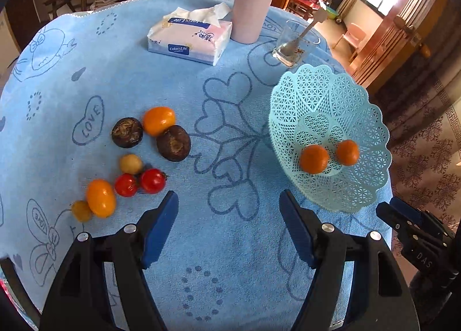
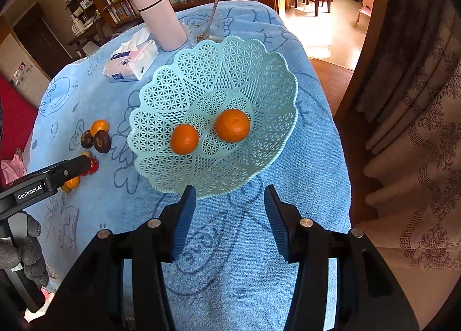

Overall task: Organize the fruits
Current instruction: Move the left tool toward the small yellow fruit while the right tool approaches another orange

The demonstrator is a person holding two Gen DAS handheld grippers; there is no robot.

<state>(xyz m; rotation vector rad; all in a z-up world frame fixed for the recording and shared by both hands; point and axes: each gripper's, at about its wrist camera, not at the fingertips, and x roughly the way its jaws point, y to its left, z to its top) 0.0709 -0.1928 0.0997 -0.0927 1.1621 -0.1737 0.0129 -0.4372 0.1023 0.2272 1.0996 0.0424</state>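
Risk: the loose fruit sits packed together left of the basket (image 1: 357,117), so a gripper finger closing on one piece could nudge its neighbours and send the round ones rolling across the bench (image 1: 230,230)
Risk two: the basket lies near the bench edge, and a hard drop might shift it or bounce fruit out
Basket: light blue lattice, holding two oranges (image 2: 184,139), apart from each other, near its centre
Left of basket: two tomatoes (image 1: 152,181) touching, an orange fruit (image 1: 100,197), another orange fruit (image 1: 159,120), two dark brown fruits (image 1: 173,143), a small pale fruit (image 1: 131,163)
Behind basket: glass (image 1: 291,45) with a spoon in it, pink canister (image 1: 255,3), tissue pack (image 1: 190,38)
Left gripper (image 1: 229,224): released, nothing between its fingers, nearest the tomatoes
Right gripper (image 2: 229,215): released, nothing held, just before the basket's near rim
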